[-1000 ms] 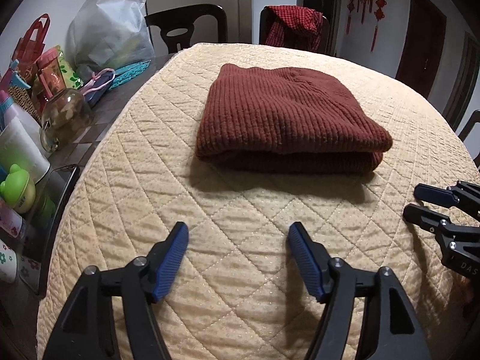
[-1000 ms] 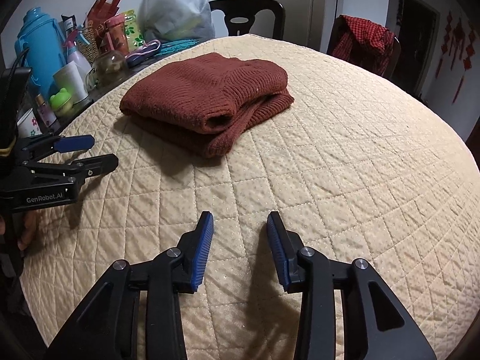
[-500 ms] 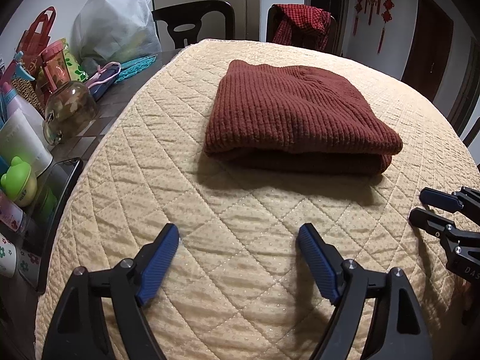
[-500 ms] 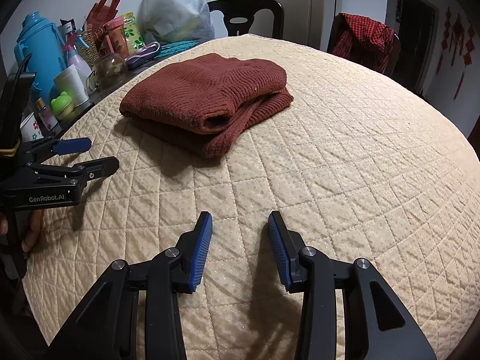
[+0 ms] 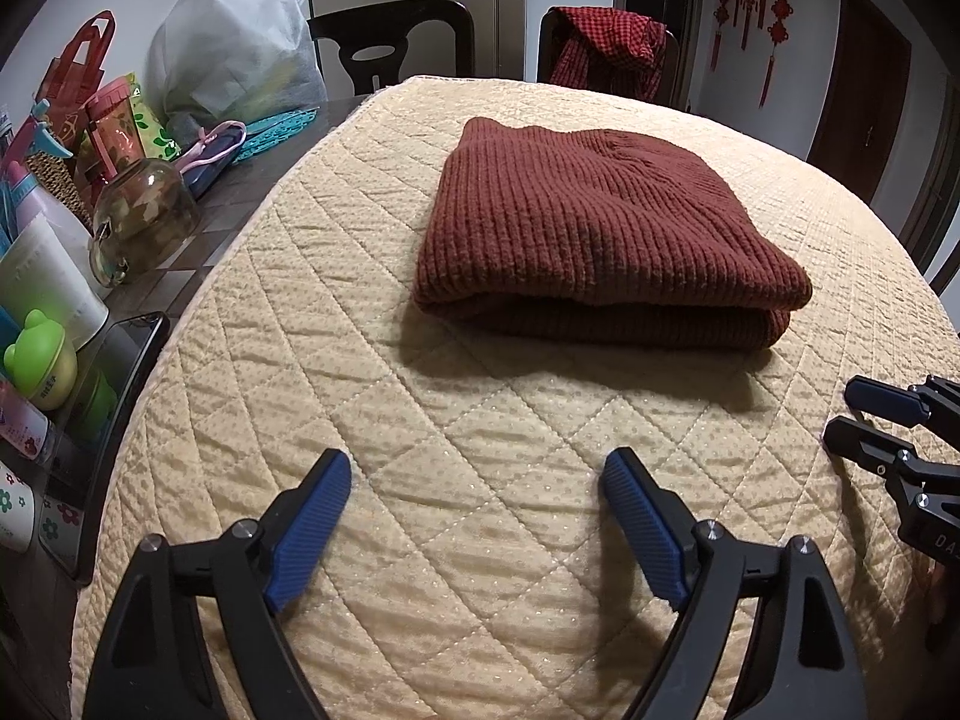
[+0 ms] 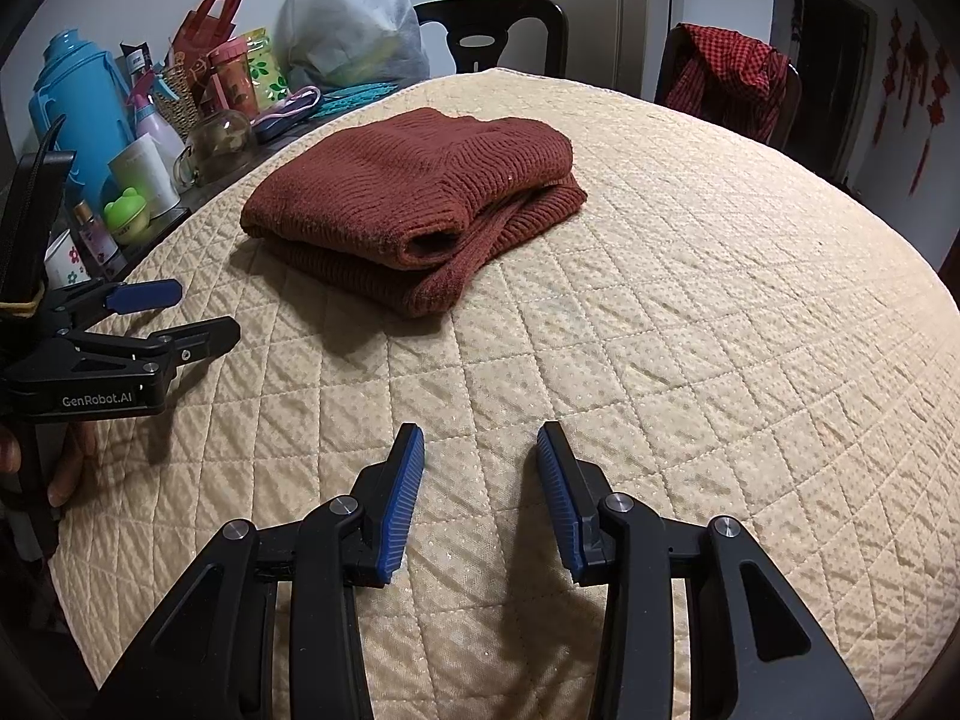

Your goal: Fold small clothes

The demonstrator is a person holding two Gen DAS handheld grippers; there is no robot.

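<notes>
sweater (image 5: 594,228): folded on quilt (image 5: 480,432) | left gripper (image 5: 477,480): jaws just widened, nothing between | right gripper (image 6: 480,450): released, empty

The left gripper (image 5: 477,525) is showing black plastic arms shaped like open triangles, with round silver screws at the joints. Its fingers (image 5: 309,531) are wearing blue ridged pads. The right gripper (image 6: 480,498) is looking just the same: black arms, silver screws, blue ridged pads. White letters reading "GenRobot.AI" are sitting on the left gripper's black body. A black strap with a yellow band is standing just above those letters. A hand (image 6: 66,468) is peeking out just below them.
</notes>
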